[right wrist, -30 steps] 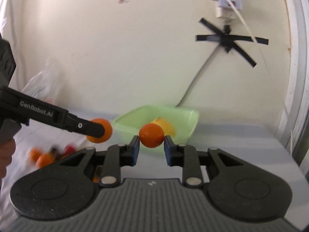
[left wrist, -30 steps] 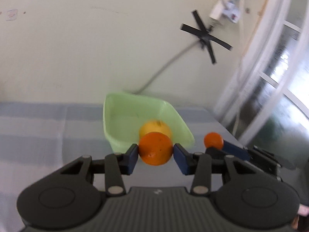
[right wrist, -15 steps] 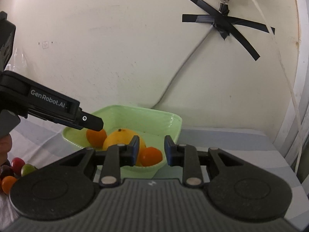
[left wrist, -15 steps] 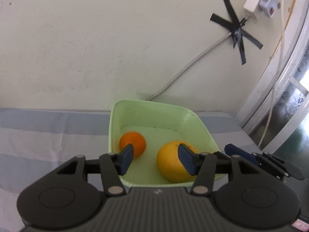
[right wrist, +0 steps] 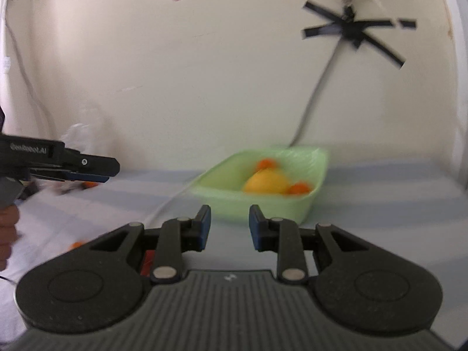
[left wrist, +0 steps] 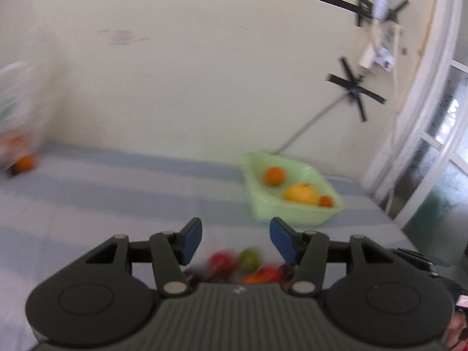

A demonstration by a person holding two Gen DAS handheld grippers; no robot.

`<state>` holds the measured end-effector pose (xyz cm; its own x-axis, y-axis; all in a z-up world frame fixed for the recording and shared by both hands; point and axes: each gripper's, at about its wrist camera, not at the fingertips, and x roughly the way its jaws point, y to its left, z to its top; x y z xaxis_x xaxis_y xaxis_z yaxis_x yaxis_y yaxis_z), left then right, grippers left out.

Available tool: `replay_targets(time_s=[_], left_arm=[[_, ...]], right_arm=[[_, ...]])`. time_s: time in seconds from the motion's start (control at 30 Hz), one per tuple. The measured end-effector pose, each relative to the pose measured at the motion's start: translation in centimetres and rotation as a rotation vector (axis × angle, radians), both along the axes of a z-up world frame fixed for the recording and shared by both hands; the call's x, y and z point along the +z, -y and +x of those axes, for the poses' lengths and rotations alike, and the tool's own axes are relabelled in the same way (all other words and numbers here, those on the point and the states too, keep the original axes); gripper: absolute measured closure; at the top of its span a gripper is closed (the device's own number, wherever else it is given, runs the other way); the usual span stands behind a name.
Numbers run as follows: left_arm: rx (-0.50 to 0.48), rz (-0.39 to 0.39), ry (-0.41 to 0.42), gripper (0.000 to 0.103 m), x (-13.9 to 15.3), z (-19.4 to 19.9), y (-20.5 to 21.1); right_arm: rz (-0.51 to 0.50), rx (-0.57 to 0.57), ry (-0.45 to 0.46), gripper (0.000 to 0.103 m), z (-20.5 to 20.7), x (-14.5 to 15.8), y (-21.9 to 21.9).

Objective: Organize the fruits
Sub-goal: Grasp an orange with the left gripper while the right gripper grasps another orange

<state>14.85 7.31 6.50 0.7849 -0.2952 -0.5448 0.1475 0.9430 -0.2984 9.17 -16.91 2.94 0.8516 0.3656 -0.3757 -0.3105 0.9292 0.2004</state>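
The left gripper [left wrist: 235,241] and right gripper [right wrist: 228,223] are held empty, jaws parted. A green basin [left wrist: 292,215] is seen at two o'clock of the left gripper, containing a yellow fruit [left wrist: 301,193] flanked by two oranges [left wrist: 274,176]. Blurred loose fruits [left wrist: 234,263] are grouped beneath the left fingers on the striped cloth [left wrist: 117,193].

Left tool [left wrist: 235,241] and right tool [right wrist: 229,224] — both spread, empty.
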Motion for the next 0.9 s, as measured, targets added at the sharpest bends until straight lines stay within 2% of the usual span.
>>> replay_targets(time_s=[0.13, 0.23, 0.33, 0.47, 0.5, 0.57, 0.7, 0.9], left_arm=[[0.045, 0.024, -0.027, 0.051, -1.6, -3.2, -1.7], [0.014, 0.058, -0.021, 0.050, -2.6, -4.8, -1.0], [-0.031, 0.097, -0.007, 0.050, -3.5, -5.6, 0.6], [-0.059, 0.197, 0.018, 0.050, -4.7, -5.2, 3.0], [-0.057, 0.227, 0.022, 0.050, -5.0, -5.1, 3.5], [-0.061, 0.262, 0.033, 0.050, -5.5, -5.0, 3.9], [-0.076, 0.321, 0.054, 0.050, -6.1, -4.6, 5.0], [-0.124, 0.328, 0.003, 0.054, -7.3, -4.1, 5.7]], right_arm=[[-0.006, 0.065, -0.028, 0.072, -2.4, -1.3, -2.8], [-0.065, 0.067, -0.020, 0.072, -3.5, -2.1, -4.9], [-0.066, 0.064, -0.060, 0.072, -3.4, -2.8, -5.8], [-0.124, 0.042, -0.052, 0.070, -3.2, -2.9, -6.6], [-0.131, 0.031, -0.054, 0.064, -3.0, -2.9, -6.6], [-0.135, 0.015, -0.054, 0.060, -2.7, -2.9, -6.4], [-0.157, 0.004, -0.068, 0.060, -1.8, -3.2, -6.2], [-0.182, 0.024, -0.106, 0.060, -0.3, -4.0, -6.7]])
